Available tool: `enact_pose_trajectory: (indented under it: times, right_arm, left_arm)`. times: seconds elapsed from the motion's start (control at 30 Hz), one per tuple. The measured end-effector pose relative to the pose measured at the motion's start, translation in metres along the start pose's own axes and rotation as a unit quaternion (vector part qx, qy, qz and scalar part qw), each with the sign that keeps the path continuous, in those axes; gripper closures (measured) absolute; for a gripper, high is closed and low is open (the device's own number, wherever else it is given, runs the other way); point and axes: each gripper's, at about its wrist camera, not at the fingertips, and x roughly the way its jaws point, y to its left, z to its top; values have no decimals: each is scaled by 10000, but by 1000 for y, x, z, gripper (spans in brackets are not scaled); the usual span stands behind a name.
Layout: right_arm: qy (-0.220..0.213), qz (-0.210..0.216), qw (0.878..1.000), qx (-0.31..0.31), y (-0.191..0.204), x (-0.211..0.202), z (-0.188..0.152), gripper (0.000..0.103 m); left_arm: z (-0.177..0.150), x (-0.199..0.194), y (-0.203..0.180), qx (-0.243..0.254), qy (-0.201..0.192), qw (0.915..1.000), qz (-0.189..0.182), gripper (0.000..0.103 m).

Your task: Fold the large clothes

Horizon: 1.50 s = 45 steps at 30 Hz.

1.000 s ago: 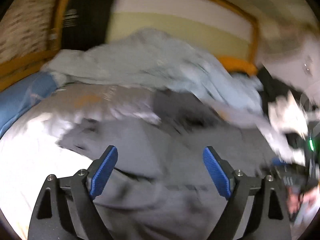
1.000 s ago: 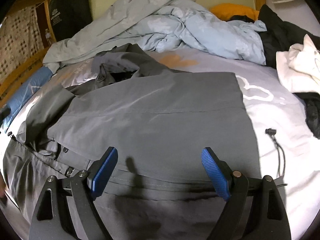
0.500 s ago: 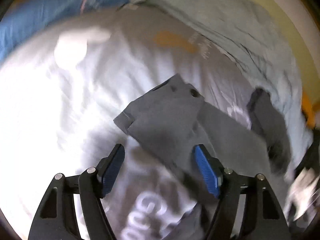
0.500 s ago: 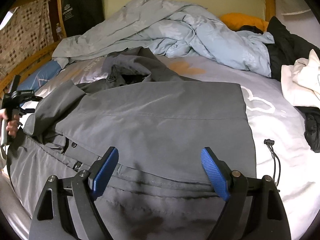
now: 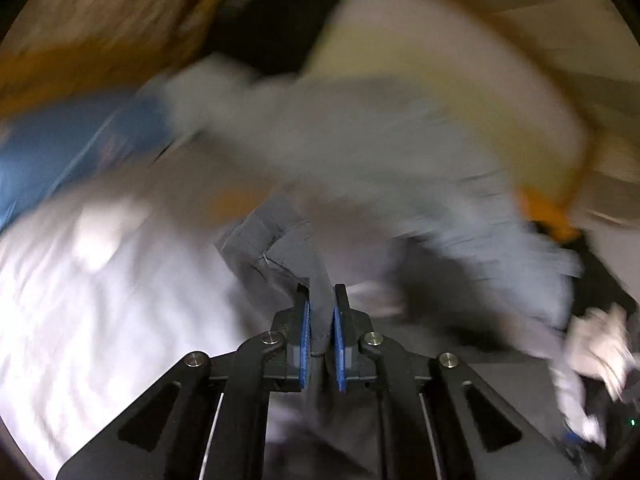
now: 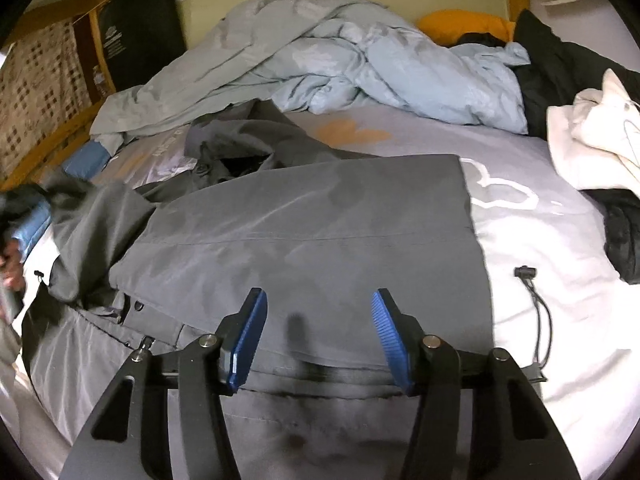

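A large grey jacket (image 6: 320, 208) lies spread on the bed, its body folded over, hood toward the duvet. In the left wrist view, my left gripper (image 5: 320, 300) has its jaws closing, and the blue pads pinch the grey sleeve cuff (image 5: 276, 248), which is raised off the sheet; this view is motion-blurred. The sleeve (image 6: 92, 232) shows bunched at the far left of the right wrist view, beside a person's hand (image 6: 10, 264). My right gripper (image 6: 318, 304) hovers over the jacket's hem. Its jaws are closing but still apart, with nothing pressed between the pads.
A crumpled light blue duvet (image 6: 320, 60) and an orange pillow (image 6: 460, 24) fill the head of the bed. A white garment (image 6: 592, 144) and black clothes (image 6: 560, 72) lie at the right. A drawcord (image 6: 536, 300) trails on the sheet. A wooden bed frame (image 6: 52, 140) runs along the left.
My left gripper swung over the sleeve cuff, then shut on it and lifted it. My right gripper's jaws have narrowed while it stayed over the hem.
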Motion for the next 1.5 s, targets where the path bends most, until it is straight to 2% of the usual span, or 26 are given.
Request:
enact_pose_trajectory:
  times: [0.07,0.13,0.23,0.4,0.53,0.57,0.63,0.7,0.77,0.87,0.97,1.03,1.1,1.2,1.27,1.33,1.37,1.4,1.43,1.47,1.5]
  right_arm:
    - [-99,-95,9999,-1,0,-5,2,46]
    - [-195,-191,9996,-21,-1,-9,3,46]
    - [-308,-321,9990,-66,-1,-14,5,46]
    - [-381,-289,9989,-8,-4,-21,6,46]
    - [-408,-136,9991,39,-6,-23,8,46]
    - [-383,-61,9992,76,-7,-23,8,46]
    - [-330,55,9994,129,-8,-22,8,46]
    - [-313,136,9992,184,-10,-22,7,46]
    - [-309,320,9987,261,-12,-24,7,46]
    - [-390,469,9976,338,-14,-28,8,46]
    - [-364,710,9963,326,-13,-27,7,46]
    - [-207,907,9949,387,-13,-18,6,46]
    - [20,1035,9934,486,-15,-5,4,46]
    - [423,1134,9909,596,-18,19,4,46]
    - [688,1438,9847,710,-18,35,4,46]
    - [1104,2109,9689,682,-10,51,3,45]
    - [1321,2299,9623,614,-4,59,2,45]
    - [1343,2203,9646,542,0,63,0,45]
    - [1285,2085,9684,473,3,63,-2,45]
    - [1206,1926,9732,348,8,62,-3,57]
    - [1058,1677,9800,198,13,58,-3,89]
  left_arm:
    - [-4,-29,-38,480,-247,9972,-524,94]
    - [-19,-43,-64,601,-267,9923,-1049,94]
    - [-55,-43,-99,765,261,9820,-1706,94]
    - [-116,-22,-149,1373,1006,9659,-1953,94]
    - [-151,-21,-165,1648,1398,9549,-2037,91]
    - [-157,-20,-170,1765,1488,9507,-2070,86]
    - [-167,-27,-176,2019,1569,9423,-2161,71]
    - [-172,-32,-186,2178,1550,9361,-2286,44]
    - [-172,-43,-189,2234,1357,9358,-2367,37]
    - [-162,-50,-187,2215,1279,9360,-2418,37]
    - [-146,-48,-177,2109,1188,9462,-2148,32]
    - [-135,-38,-169,2203,1167,9564,-1519,32]
    - [-125,-22,-156,2265,1269,9628,-743,32]
    - [-109,2,-122,2046,1325,9698,101,32]
    - [-98,14,-98,1690,1453,9741,384,32]
    - [-89,19,-77,1274,1488,9797,437,32]
    - [-84,20,-67,1081,1474,9820,477,32]
    - [-82,20,-61,1003,1442,9829,562,32]
    - [-80,20,-57,983,1371,9822,824,32]
    - [-80,21,-54,1053,1301,9783,1222,32]
    - [-81,22,-52,1146,1226,9750,1454,32]
